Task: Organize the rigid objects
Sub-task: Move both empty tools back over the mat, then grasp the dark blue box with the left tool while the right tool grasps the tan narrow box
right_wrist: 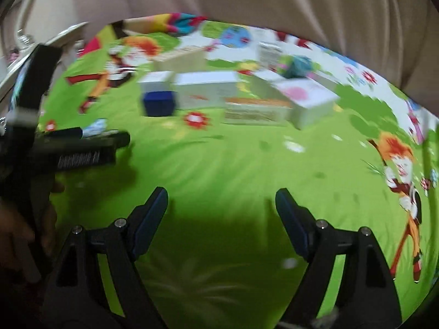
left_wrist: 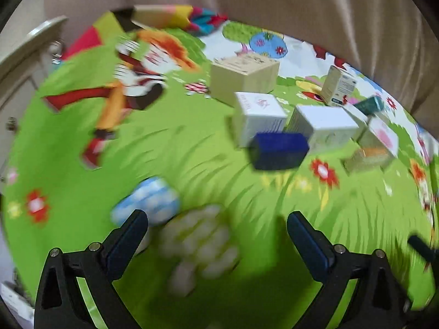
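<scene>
A cluster of boxes sits on the green cartoon mat (left_wrist: 71,142). In the left wrist view it holds a beige box (left_wrist: 244,78), two white boxes (left_wrist: 259,118) (left_wrist: 325,127), a dark blue box (left_wrist: 278,150), an orange-striped box (left_wrist: 366,157), a pink-printed box (left_wrist: 381,134), a small upright white box (left_wrist: 338,85) and a teal piece (left_wrist: 369,105). My left gripper (left_wrist: 216,227) is open over bare mat, short of the dark blue box. My right gripper (right_wrist: 221,205) is open too, holding nothing, well short of the dark blue box (right_wrist: 159,104) and the orange-striped box (right_wrist: 256,111). Both views are blurred.
A beige curtain (left_wrist: 274,5) hangs behind the mat. Colourful blocks (left_wrist: 162,15) lie at the mat's far edge, and a white cabinet (left_wrist: 24,54) stands to the left. In the right wrist view the left tool's black body (right_wrist: 68,153) and a hand (right_wrist: 16,233) fill the left side.
</scene>
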Motion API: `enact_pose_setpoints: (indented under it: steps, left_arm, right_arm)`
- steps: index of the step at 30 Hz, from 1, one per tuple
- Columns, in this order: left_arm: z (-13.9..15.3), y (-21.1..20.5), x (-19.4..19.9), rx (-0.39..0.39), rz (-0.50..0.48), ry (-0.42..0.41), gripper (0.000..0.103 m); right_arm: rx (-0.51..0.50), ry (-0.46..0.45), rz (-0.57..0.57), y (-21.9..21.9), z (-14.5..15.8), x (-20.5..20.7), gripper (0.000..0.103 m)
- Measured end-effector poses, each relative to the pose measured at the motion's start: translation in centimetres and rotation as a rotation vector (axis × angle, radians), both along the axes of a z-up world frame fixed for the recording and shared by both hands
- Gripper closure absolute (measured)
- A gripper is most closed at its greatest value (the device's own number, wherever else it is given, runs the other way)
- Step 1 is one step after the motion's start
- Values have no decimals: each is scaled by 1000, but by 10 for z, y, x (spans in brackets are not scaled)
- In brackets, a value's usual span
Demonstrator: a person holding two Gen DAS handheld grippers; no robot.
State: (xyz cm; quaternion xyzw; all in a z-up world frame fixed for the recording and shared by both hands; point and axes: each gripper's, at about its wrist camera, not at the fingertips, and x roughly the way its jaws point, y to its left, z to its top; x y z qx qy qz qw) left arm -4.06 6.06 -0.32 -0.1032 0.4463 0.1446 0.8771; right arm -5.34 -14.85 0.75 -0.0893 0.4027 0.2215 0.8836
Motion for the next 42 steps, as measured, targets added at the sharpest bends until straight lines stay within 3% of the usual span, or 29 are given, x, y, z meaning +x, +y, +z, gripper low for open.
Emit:
enact_pose_setpoints:
  steps: [4,9,10,11,15,21,24,26,27,28,29,34,42]
  left_arm:
    - [-4,-9,36,38,6,4,0]
    - [-6,-10,69,53,6,3,1]
    - [-4,-11,68,56,-19,-16,18]
    - [0,-11,64,66,-42,-37,51]
    - [1,-4,44,74,-133,-52,50]
    - [3,7,15,52,-184,-61,49]
    - [0,0,21,58,-219,-48,32]
    - [0,-2,23,67,-220,-42,27]
    - [-1,0,24,55,-214,-44,26]
    - [-1,1,23,50,-209,-45,26]
    - [-1,1,23,54,-207,-44,26]
    - [-2,3,23,55,-196,-40,21]
    - [-2,6,23,45,-177,-46,20]
  right_arm:
    - [32,63,-50,-22,-11,25,19]
    - [-7,58,49,-12,-15,51,10]
    - [-17,59,71,-9,-16,56,6]
    - [-23,61,99,-6,-17,61,5]
    - [-50,63,262,1,-19,90,0]
    - [-57,60,444,16,-20,139,0]
    - [-58,55,596,26,-20,150,0]
    - [-54,48,653,28,-20,154,7]
    - [-41,32,675,27,-17,151,32]
    - [-19,21,683,25,-14,149,71]
    - [1,28,674,22,-12,149,82]
    - [2,26,594,9,-11,112,84]
    - [0,25,281,-8,-11,47,84]
